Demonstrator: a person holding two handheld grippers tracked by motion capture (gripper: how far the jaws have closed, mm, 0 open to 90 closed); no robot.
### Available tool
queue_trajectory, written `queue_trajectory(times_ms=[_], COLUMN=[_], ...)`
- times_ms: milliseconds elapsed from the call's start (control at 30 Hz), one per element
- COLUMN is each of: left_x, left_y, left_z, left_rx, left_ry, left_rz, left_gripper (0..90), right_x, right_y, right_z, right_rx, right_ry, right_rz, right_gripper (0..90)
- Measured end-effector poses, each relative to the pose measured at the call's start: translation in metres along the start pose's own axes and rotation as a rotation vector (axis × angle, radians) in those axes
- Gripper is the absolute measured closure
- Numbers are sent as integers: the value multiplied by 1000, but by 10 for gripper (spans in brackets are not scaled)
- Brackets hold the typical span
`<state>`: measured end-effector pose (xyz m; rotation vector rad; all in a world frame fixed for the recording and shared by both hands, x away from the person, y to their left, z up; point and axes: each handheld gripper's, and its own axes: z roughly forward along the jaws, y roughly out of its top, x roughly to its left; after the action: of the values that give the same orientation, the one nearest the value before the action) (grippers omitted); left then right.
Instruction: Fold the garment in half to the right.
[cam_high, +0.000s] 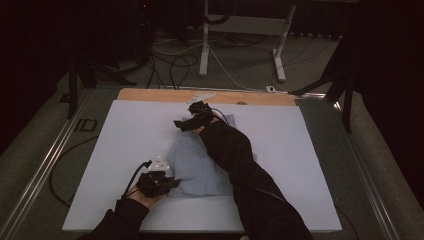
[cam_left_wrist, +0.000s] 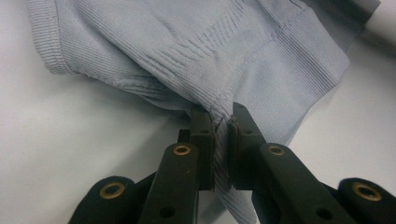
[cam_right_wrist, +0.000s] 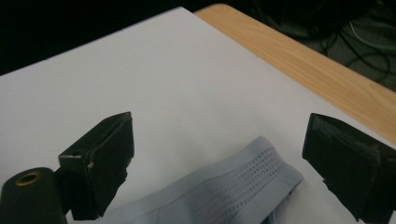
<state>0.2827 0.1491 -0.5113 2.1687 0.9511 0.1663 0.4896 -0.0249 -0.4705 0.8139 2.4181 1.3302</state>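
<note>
Left gripper (cam_left_wrist: 222, 135): its 2 jaws are pressed together on a pinch of the grey-blue knit garment (cam_left_wrist: 205, 56); the ribbed fabric puckers into folds where it enters the jaws. From above, this gripper (cam_high: 167, 184) sits at the garment's near-left corner, low over the white board (cam_high: 130, 135), with the person's left hand (cam_high: 142, 197) behind it.

Right gripper (cam_right_wrist: 217, 158): jaws stand wide apart, 1 on each side of a band-like perforated edge of the garment (cam_right_wrist: 233, 186), neither jaw touching it. From above, this gripper (cam_high: 186, 123) is at the garment's far end, and the black sleeve (cam_high: 240, 170) lies across the cloth.

Garment (cam_high: 200, 165): lies crumpled near the middle of the board, running from the left gripper toward the right one.

Board rests on a wooden tabletop (cam_high: 150, 95), whose bare strip shows along the far edge. Cables (cam_high: 175, 62) trail on the floor beyond.
</note>
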Motion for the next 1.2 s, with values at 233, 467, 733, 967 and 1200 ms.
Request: queue_trajectory(times_ms=[233,467,733,967,1200], left_x=[0,0,0,-1,-1], left_y=[0,1,1,1,0], left_z=[-2,-3,-3,-2,-1], left_rx=[-5,-6,-7,-3,0], left_ry=[-7,-17,-24,-29,-31], left_rz=[-3,-5,-9,-9,-12], left_gripper=[835,835,835,835,835], right_x=[-1,-2,-10,-11,-7], right_y=[4,3,-7,-11,-15], right_z=[21,42,59,65,70], right_rx=[59,141,219,252,297], right_ry=[-66,-124,-149,-154,-191], right_rz=[27,30,46,40,-28], right_gripper=[361,440,454,521,601])
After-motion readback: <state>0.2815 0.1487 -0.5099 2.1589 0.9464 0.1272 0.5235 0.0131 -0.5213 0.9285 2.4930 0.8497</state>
